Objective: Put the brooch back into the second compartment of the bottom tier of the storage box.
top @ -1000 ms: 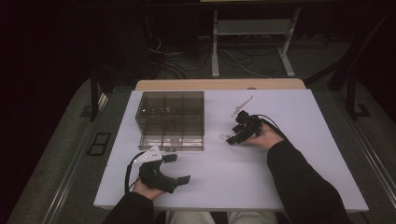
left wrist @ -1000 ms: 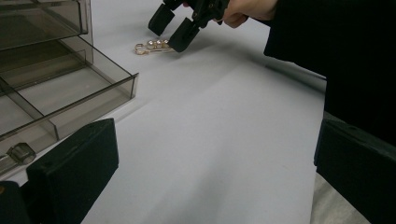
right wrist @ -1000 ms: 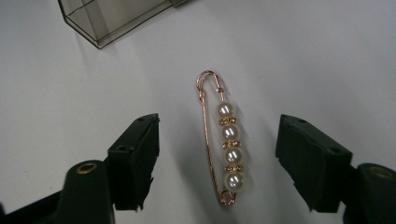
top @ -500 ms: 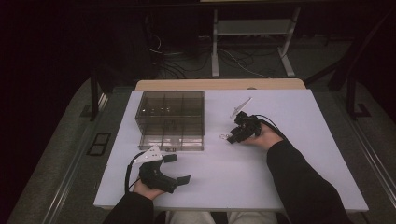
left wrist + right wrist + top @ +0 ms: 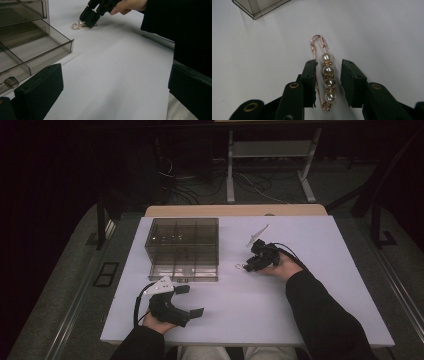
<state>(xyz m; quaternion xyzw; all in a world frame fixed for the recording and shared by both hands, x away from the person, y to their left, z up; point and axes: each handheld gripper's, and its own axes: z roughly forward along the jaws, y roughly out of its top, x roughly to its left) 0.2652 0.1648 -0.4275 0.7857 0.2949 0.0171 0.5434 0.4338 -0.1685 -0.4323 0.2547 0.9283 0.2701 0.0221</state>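
At the high view's lower left, the left gripper [image 5: 184,301] rests on the white table [image 5: 310,270], jaws wide apart. Mid-frame, the right gripper [image 5: 328,82] straddles a pearl brooch pin [image 5: 326,77], jaws parted, seemingly not touching. The smoky divided box [image 5: 183,248] sits behind.

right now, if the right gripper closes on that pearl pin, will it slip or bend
The pearl pin looks thin and light, lying flat on the white table, so it would probably lift easily. Its round pearls may slide between the right gripper's flat pads. The fine wire frame could flex if squeezed hard.
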